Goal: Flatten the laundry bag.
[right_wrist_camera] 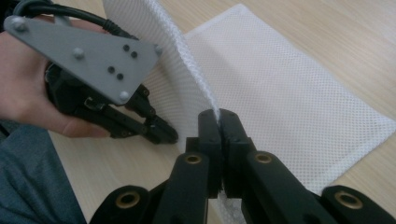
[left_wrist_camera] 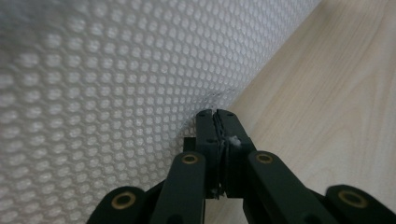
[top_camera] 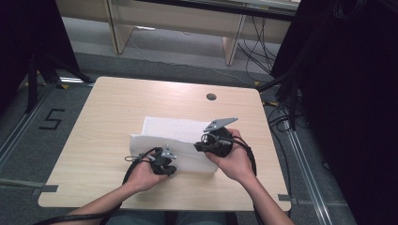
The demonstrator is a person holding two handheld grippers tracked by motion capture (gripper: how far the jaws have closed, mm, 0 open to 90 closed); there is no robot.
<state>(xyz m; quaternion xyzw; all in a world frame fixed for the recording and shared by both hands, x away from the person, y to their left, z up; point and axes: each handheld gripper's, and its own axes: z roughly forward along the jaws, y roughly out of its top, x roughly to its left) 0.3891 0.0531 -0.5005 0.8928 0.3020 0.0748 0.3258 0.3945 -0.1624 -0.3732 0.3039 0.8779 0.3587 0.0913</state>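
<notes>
Two grippers: left gripper [top_camera: 165, 161] and right gripper [top_camera: 212, 144], both clamped on near edge of mesh bag [top_camera: 176, 133].
Bag place: mid table [top_camera: 117, 103], near edge lifted.
Handling: likely light, floppy, may snag.
Grip spot: hem corners.

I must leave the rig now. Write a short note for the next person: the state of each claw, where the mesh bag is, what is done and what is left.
Left claw: shut on the mesh bag, at its near edge.
Right claw: shut on the same bag, pinching a raised edge of it.
Bag: white, mostly flat on the table, in the middle near the person; the pinched near edge stands up off the wood.
Done: both claws have a grip on the bag's near side.
Left: probably to fold or open the bag; the pictures do not settle which. Keep both grips and move both hands together so the mesh does not slip out.
</notes>
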